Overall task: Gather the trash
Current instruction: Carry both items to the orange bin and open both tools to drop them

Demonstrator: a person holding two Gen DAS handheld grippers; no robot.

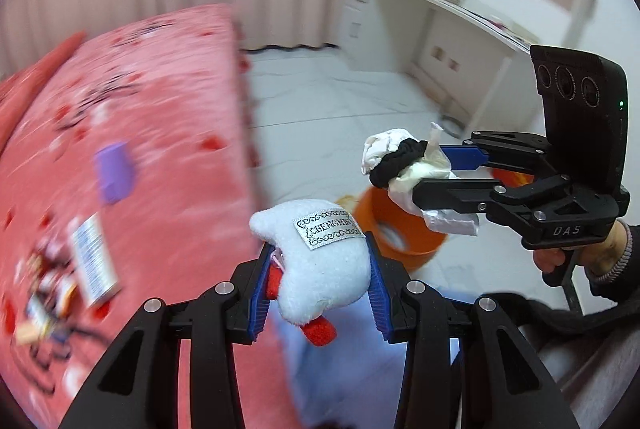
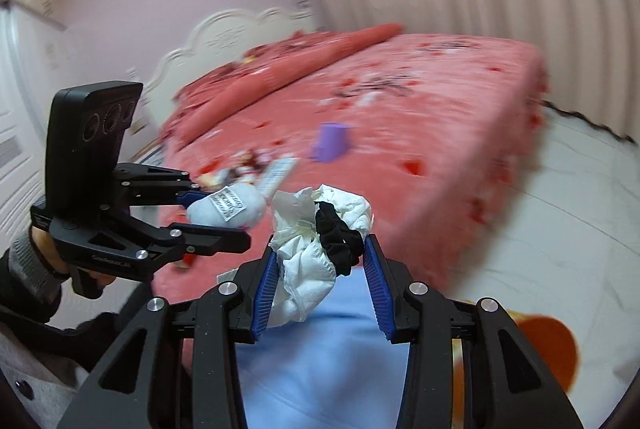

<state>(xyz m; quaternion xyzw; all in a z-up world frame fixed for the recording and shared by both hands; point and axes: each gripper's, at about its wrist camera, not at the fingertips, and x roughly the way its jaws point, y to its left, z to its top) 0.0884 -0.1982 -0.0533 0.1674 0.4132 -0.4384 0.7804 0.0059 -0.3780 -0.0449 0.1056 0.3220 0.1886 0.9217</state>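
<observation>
Two hand-held grippers each carry a load beside a pink bed [image 2: 440,117]. The left gripper [image 1: 320,269] is clamped on a small white plush toy [image 1: 324,261] with red parts and a sewn label. The right gripper [image 2: 320,265] pinches a wad of crumpled tissue [image 2: 308,261] tangled with a black scrunchie [image 2: 336,241]. An orange bin [image 1: 400,229] stands on the white floor [image 1: 320,109] beyond the bed's edge, partly hidden behind both loads in the left view and low at the right edge in the right view. A purple box [image 1: 114,173] and a barcoded packet [image 1: 94,261] lie on the bed, blurred. The step in hand looks like carrying both loads to the bin. To do it well, bring each gripper directly above the bin's mouth before letting go, one at a time, and keep the grip firm until then, since the tissue wad hangs loosely and could shed a piece on the floor.
</observation>
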